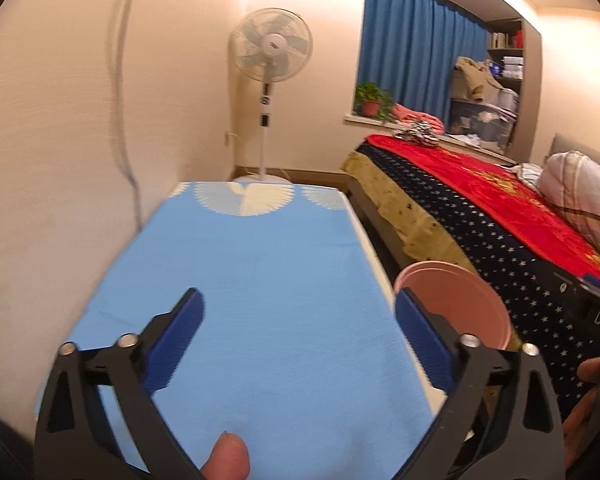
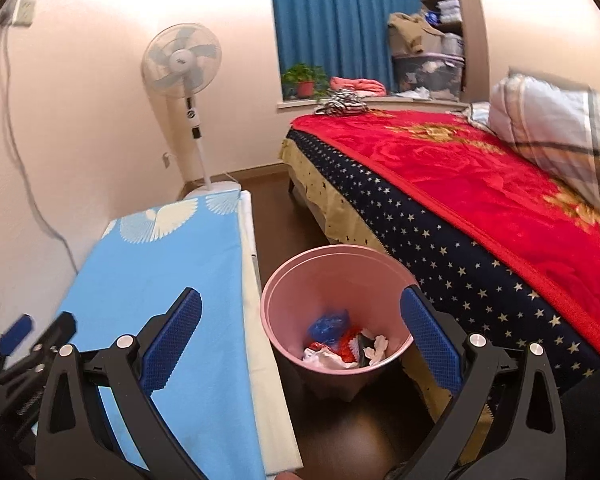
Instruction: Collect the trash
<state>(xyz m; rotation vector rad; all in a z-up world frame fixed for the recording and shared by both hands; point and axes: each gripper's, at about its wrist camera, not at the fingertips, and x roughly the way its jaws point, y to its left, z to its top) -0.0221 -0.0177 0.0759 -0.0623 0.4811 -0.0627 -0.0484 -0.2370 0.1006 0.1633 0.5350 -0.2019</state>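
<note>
Right wrist view, entry: right gripper [image 2: 300,328], jaws spread wide, nothing between them; blue pads either side of the frame's lower middle.
Bin [image 2: 296,280], pink, lower centre, on dark floor between table [image 2: 172,280] at left and bed [image 2: 480,208] at right. Contents: trash [image 2: 342,344] in a crumpled heap on the bottom, blue, red and white pieces.
Left gripper [image 2: 16,338], partly seen at lower left edge.

Left wrist view, entry: left gripper [image 1: 298,320], jaws likewise spread and empty, above the blue tabletop; no litter seen on it. Bin rim at right centre, beside the table edge.

Judgement: collection looks near done or done. To do the step well: sweep both views over tabletop and floor for leftovers, keep the jaws wide until over a piece, and release only directly above the bin mouth.
</note>
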